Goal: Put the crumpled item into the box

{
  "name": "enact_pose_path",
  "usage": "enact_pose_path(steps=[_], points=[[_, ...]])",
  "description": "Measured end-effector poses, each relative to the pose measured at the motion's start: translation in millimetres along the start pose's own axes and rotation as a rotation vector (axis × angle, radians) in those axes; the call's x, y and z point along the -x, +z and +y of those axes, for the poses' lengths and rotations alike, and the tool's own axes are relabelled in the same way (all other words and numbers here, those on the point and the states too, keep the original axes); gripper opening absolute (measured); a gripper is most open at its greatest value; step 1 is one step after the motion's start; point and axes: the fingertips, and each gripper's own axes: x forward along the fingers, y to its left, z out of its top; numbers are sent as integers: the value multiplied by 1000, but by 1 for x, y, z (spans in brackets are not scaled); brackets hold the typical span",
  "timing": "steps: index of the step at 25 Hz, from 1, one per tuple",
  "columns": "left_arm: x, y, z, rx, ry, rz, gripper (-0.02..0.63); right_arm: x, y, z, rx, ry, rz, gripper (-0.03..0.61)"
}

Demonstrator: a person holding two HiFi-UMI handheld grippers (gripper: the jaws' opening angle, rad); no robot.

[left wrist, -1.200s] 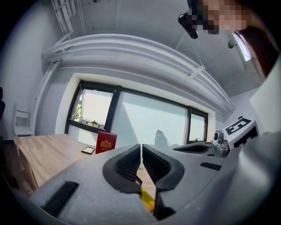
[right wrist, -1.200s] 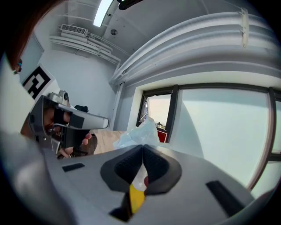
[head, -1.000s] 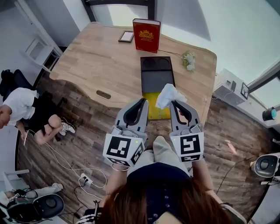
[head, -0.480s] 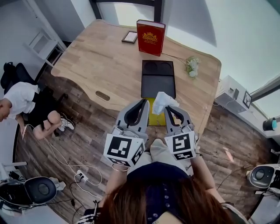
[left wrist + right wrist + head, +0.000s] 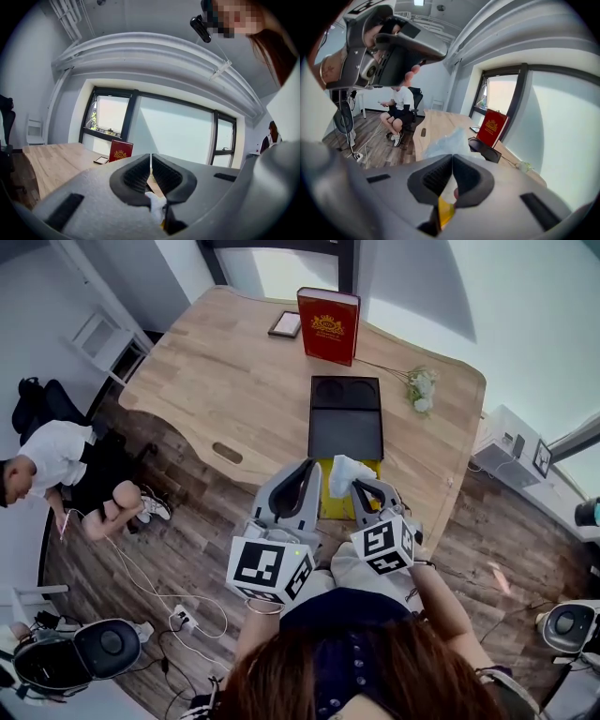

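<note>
Both tongs are clenched: the left tongs [image 5: 151,158] on nothing, the right tongs [image 5: 451,159] on the crumpled white papery wad [image 5: 445,140]. Only the head view shows that wad hanging over the open yellow box [image 5: 336,505].

The right gripper [image 5: 362,487] pulls back toward the person and its marker cube tilts. The crumpled white wad [image 5: 344,473] it grips now hangs lower over the open yellow box [image 5: 331,506].
</note>
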Motion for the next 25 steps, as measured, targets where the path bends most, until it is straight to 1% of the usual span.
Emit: enact_pose_path(steps=[6, 11, 15, 25], points=[[-4, 0, 10, 5, 38, 5, 34, -29, -32, 12, 37, 78, 76, 26], [-6, 0, 17, 2, 66, 13, 35, -48, -50, 20, 66, 134, 120, 26], [-7, 2, 22, 2, 88, 17, 35, -61, -62, 26, 89, 171, 156, 26], [-9, 0, 31, -8, 106, 31, 35, -90, -90, 36, 139, 238, 253, 26]])
